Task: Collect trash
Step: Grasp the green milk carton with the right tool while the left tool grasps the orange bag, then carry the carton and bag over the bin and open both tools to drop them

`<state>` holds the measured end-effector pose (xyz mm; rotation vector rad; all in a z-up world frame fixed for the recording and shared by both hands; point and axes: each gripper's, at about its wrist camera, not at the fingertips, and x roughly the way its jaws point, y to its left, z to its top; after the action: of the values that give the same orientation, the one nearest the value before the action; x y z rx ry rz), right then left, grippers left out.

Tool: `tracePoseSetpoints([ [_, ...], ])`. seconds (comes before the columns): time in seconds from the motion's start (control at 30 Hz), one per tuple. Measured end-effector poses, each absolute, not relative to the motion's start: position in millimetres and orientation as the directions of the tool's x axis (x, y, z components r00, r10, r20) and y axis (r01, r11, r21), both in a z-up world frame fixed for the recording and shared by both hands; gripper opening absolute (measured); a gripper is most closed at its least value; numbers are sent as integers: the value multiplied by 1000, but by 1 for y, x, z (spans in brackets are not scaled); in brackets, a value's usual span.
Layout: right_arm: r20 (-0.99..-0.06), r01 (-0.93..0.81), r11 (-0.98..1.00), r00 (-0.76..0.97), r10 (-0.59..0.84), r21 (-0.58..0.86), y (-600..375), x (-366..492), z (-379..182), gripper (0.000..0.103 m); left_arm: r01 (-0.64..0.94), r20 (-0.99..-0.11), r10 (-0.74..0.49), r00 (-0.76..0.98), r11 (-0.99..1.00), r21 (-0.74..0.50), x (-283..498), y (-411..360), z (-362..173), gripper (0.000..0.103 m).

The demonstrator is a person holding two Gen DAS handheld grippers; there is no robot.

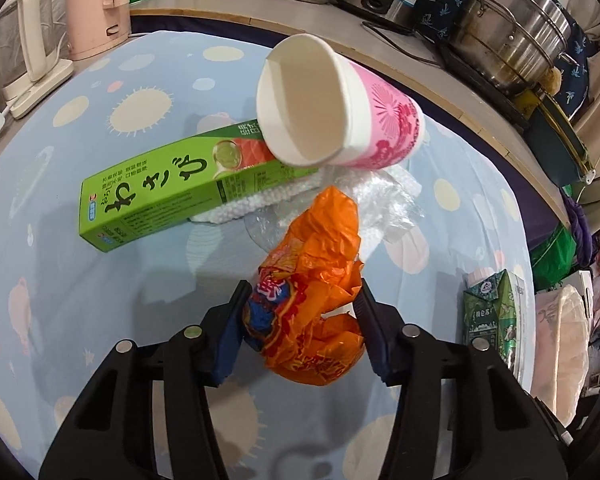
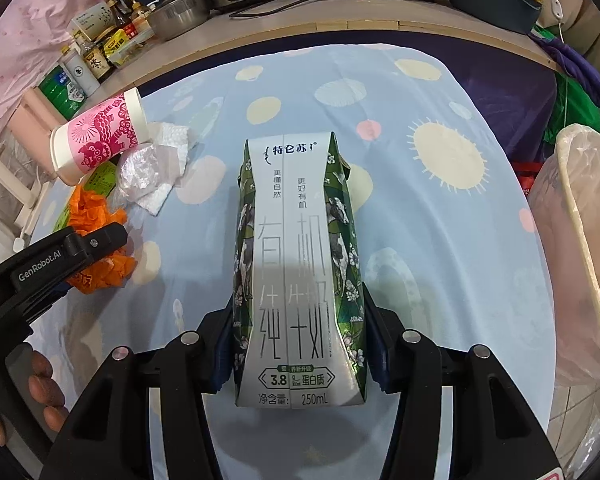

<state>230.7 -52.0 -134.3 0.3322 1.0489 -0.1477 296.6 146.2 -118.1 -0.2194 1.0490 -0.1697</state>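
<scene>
My left gripper [image 1: 303, 292] is shut on a crumpled orange snack wrapper [image 1: 320, 264], both blue pads pressing its sides just above the tablecloth. Behind the wrapper lie a green wasabi box [image 1: 160, 196], a pink-and-white paper cup [image 1: 340, 108] on its side, and white tissue with clear plastic film [image 1: 384, 200]. My right gripper [image 2: 298, 308] is shut on a green-and-white milk carton [image 2: 296, 220], which points away along the fingers. The carton [image 1: 492, 312] also shows at the right of the left wrist view. The cup [image 2: 96, 136] and the wrapper [image 2: 96, 208] sit far left in the right wrist view.
A light blue patterned cloth [image 2: 440, 240] covers the table. A bin lined with a pale plastic bag [image 2: 580, 240] stands off the table's right edge. Behind runs a wooden counter with steel pots [image 1: 512, 28], bottles [image 2: 88, 64] and a white kettle [image 1: 28, 56]. A hand [image 2: 40, 392] holds the left gripper.
</scene>
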Motion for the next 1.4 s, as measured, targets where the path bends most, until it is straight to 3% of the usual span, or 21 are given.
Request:
tracePoseSetpoints([
  [0.57, -815, 285, 920, 577, 60, 269, -90, 181, -100, 50, 95, -826, -240, 510, 970, -224, 237, 109, -77, 46],
  [1.4, -704, 409, 813, 711, 0, 414, -213, 93, -61, 50, 336, -818, -270, 508, 936, -101, 167, -27, -43, 46],
])
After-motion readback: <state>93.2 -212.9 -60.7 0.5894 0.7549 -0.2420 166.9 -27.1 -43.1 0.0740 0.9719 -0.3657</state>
